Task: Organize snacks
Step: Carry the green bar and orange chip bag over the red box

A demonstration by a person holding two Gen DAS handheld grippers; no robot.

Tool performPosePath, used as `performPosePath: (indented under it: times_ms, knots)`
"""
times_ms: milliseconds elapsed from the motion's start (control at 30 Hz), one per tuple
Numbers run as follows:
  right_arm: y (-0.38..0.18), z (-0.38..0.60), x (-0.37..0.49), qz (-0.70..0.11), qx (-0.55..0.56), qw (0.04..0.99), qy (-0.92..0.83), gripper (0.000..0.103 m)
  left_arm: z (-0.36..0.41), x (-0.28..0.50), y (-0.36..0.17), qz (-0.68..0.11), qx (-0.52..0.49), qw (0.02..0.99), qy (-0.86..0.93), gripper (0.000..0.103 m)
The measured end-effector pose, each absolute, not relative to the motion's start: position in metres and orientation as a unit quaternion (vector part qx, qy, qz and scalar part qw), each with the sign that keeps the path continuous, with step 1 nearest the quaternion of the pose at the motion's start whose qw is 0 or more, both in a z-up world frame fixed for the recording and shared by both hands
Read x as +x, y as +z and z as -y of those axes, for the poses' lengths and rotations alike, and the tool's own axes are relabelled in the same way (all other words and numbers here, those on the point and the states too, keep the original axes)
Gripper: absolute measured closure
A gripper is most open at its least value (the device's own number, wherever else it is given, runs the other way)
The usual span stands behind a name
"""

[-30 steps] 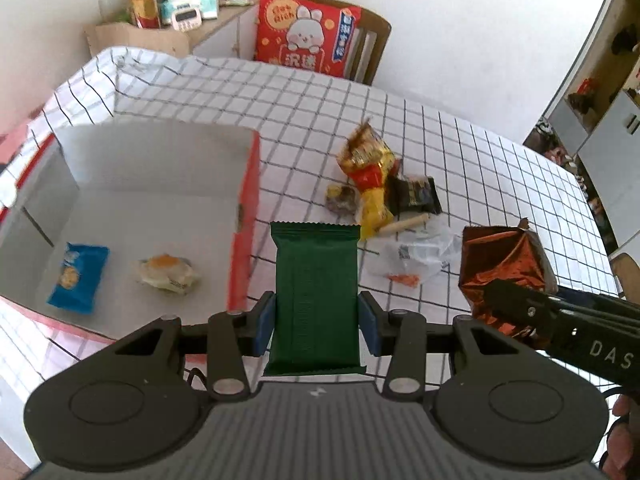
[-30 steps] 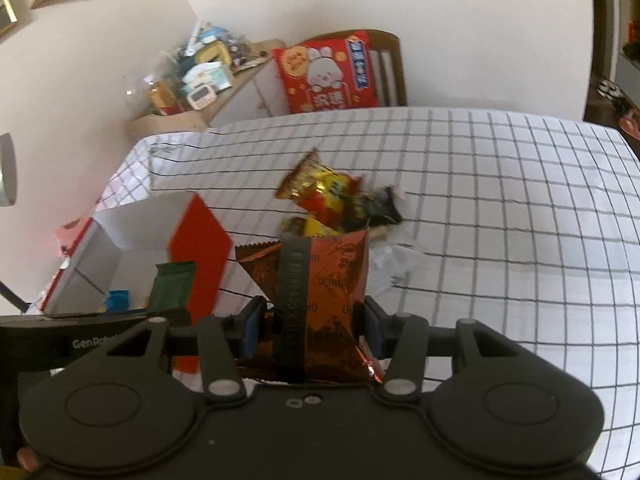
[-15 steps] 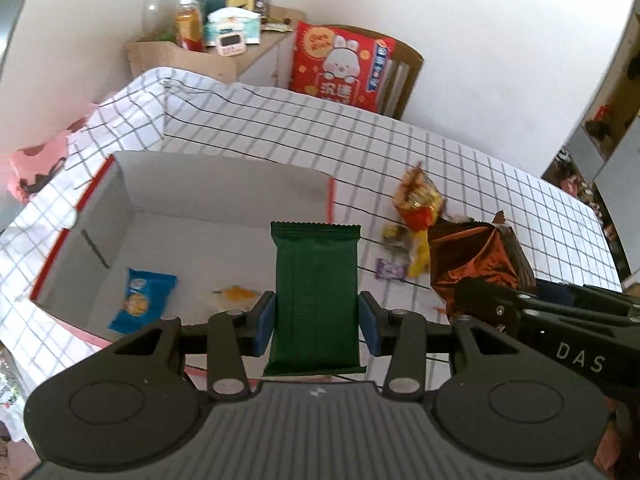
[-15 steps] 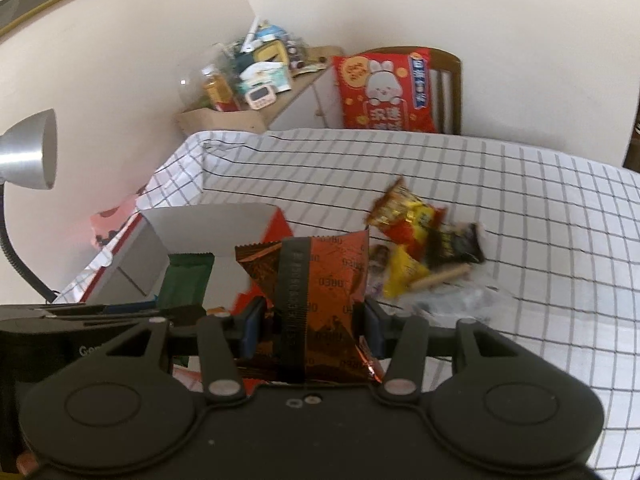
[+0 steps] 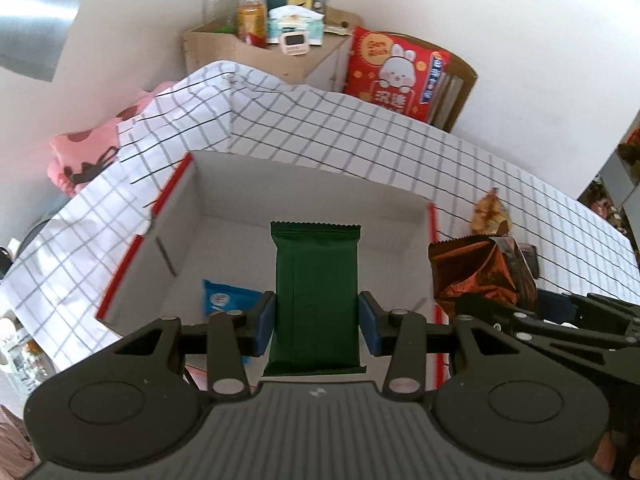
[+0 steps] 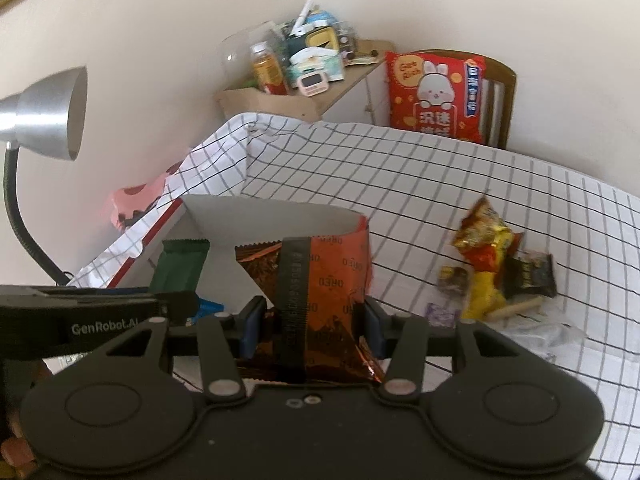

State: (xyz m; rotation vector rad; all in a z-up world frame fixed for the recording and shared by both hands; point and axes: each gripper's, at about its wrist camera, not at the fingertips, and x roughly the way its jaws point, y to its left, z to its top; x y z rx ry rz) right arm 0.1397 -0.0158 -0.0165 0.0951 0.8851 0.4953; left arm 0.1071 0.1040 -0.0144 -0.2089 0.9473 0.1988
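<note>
My left gripper is shut on a dark green snack bar and holds it above the open white box with red edges. A blue snack packet lies inside the box. My right gripper is shut on a copper-brown Oreo packet, beside the box's right wall; the packet also shows in the left wrist view. The green bar shows in the right wrist view. Several loose snacks lie on the checked tablecloth to the right.
A red bunny-print bag leans on a chair at the table's far side. A cluttered side cabinet stands beyond the table. A silver desk lamp rises at the left. A pink cloth lies left of the table.
Both grippers have moved left with their packets. The green bar now hangs over the box's inside, and the Oreo packet has come up to the box's right wall.
</note>
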Motion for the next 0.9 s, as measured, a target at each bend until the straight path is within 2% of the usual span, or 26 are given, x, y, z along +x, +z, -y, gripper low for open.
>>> performPosePath:
  times_ms: [533, 900]
  knots:
    - [-0.054, -0.062, 0.169, -0.454, -0.014, 0.849, 0.269, 0.054, -0.174, 0.127, -0.055, -0.486, -0.096, 0.857, 0.139, 0.060]
    - [-0.088, -0.096, 0.188, -0.477, -0.056, 0.831, 0.279, 0.054, -0.191, 0.142, -0.089, -0.513, -0.082, 0.843, 0.140, 0.060]
